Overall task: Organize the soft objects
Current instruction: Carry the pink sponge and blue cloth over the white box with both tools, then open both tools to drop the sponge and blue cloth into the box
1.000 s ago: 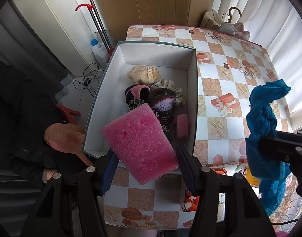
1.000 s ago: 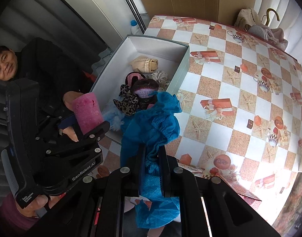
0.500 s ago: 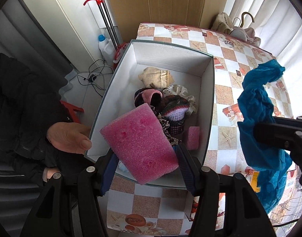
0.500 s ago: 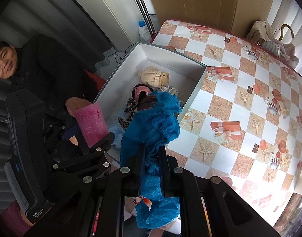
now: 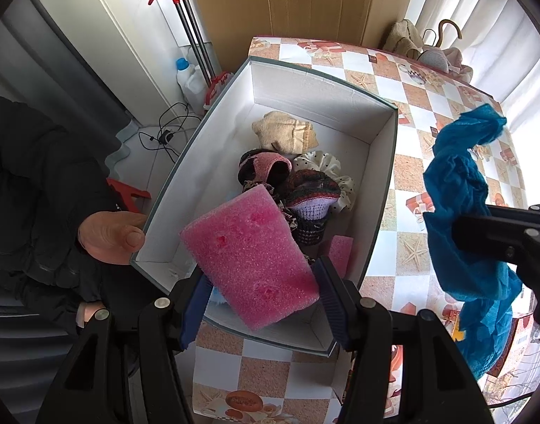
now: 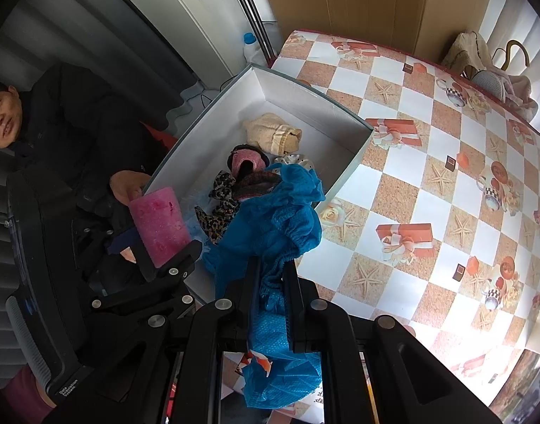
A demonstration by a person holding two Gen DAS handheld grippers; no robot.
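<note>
So both grippers are loaded right now. The left gripper (image 5: 261,279) has its fingers (image 5: 331,293) clamped on a big pink sponge (image 5: 250,258), which sticks out tilted ahead of the fingertips, hanging over the near end of the open white box (image 5: 206,162). The right gripper (image 6: 270,282) has its fingers (image 6: 292,296) squeezed tight on a crumpled blue cloth (image 6: 277,219); part bunches up ahead of the fingers and the rest dangles back behind them.

Past the sponge, inside the box, there's a beige rolled towel (image 5: 285,132) at the far end, a pink-and-black knit thing (image 5: 264,168), a white dotted scrunchie (image 5: 326,164), a striped knit piece (image 5: 310,194) and a small pink sponge (image 5: 340,251) just beyond the left gripper's right finger. The box sits on a checkered counter (image 6: 428,183). A bare hand (image 5: 109,236) rests at the box's near left corner, off to the left of the fingers.
</note>
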